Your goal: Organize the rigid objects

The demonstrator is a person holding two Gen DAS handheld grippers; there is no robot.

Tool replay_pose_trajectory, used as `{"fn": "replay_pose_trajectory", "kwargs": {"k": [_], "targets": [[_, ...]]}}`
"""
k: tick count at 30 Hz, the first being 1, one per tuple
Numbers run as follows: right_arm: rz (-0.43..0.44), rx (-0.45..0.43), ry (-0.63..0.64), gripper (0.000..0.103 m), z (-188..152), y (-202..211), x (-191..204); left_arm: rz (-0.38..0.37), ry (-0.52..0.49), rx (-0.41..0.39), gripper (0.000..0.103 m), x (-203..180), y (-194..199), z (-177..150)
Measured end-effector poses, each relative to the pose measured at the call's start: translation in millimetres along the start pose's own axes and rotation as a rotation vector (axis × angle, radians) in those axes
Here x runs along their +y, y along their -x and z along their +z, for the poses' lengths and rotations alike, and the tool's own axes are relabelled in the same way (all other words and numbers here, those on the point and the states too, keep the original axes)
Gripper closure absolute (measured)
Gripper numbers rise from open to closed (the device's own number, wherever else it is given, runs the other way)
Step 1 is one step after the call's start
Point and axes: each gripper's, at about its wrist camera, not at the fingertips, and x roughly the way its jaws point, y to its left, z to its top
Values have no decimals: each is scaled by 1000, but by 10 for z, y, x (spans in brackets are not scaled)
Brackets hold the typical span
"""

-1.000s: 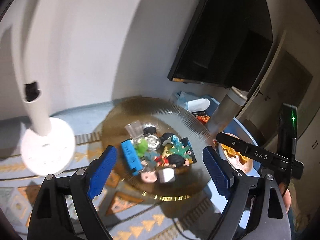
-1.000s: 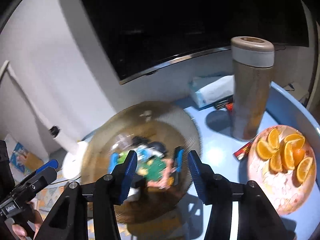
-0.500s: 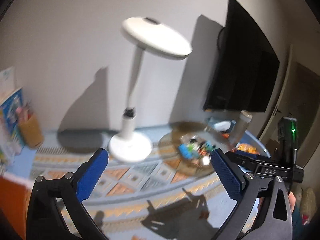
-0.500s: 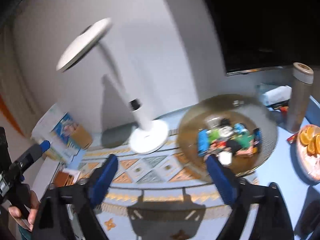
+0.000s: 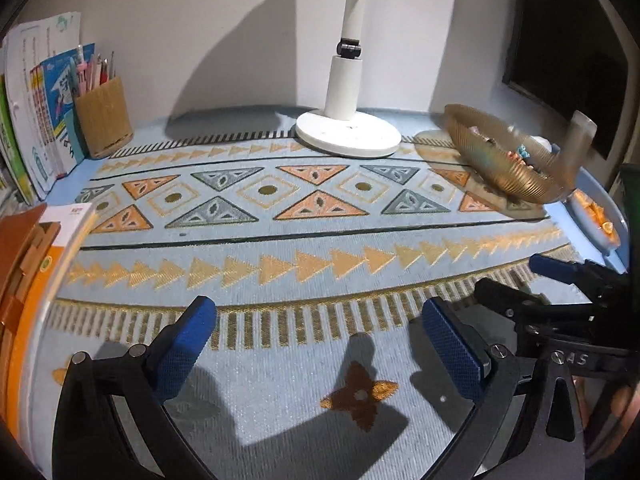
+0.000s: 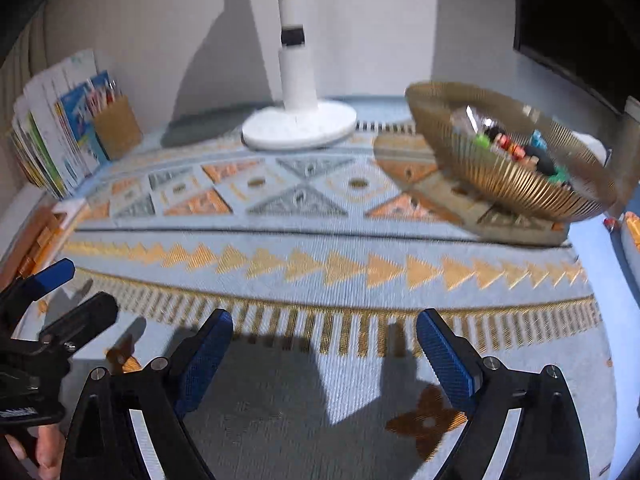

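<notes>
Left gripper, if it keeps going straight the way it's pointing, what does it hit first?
Probably the patterned mat: the open left gripper points forward and down at bare mat. Beyond that stands the white lamp base, though depth is hard to judge.

The right gripper (image 6: 324, 344) hangs low over the patterned mat (image 6: 320, 248), its blue-padded fingers (image 6: 200, 360) spread wide with nothing between them. The white lamp base (image 6: 300, 126) stands at the far edge of the mat, against the wall. To the right of the lamp base sits a ribbed gold bowl (image 6: 500, 176), tilted in this view and slightly blurred, holding a heap of small colourful pieces (image 6: 516, 148). To the left of the lamp base, in the corner, a brown pen holder (image 6: 118, 128) stands beside a row of books (image 6: 56, 136). The left gripper (image 6: 60, 292) shows well in front of the lamp base, at the picture's left edge, its fingers apart.
</notes>
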Motion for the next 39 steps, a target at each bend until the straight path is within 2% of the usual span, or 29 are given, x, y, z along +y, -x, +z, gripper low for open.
{"fn": "replay_pose_trajectory", "kwargs": {"k": [2, 4, 6, 9, 22, 27, 39], "targets": [[-11, 12, -1, 8, 9, -49, -26, 29, 6, -34, 1, 19, 17, 1], [-33, 67, -9, 8, 12, -134, -42, 50, 20, 26, 1, 42, -101, -22], [-54, 109, -19, 7, 19, -209, -61, 54, 32, 123, 1, 60, -256, -43], [-52, 111, -23, 2, 19, -209, -85, 95, 0, 197, 0, 1, -387, -55], [-52, 138, 13, 0, 46, -255, -76, 92, -14, 181, 0, -29, -382, -49], [-56, 85, 15, 0, 10, -245, -71, 91, -12, 182, 0, -33, -386, -45], [-53, 87, 13, 0, 20, -251, -73, 91, -11, 181, 0, -34, -385, -45]]}}
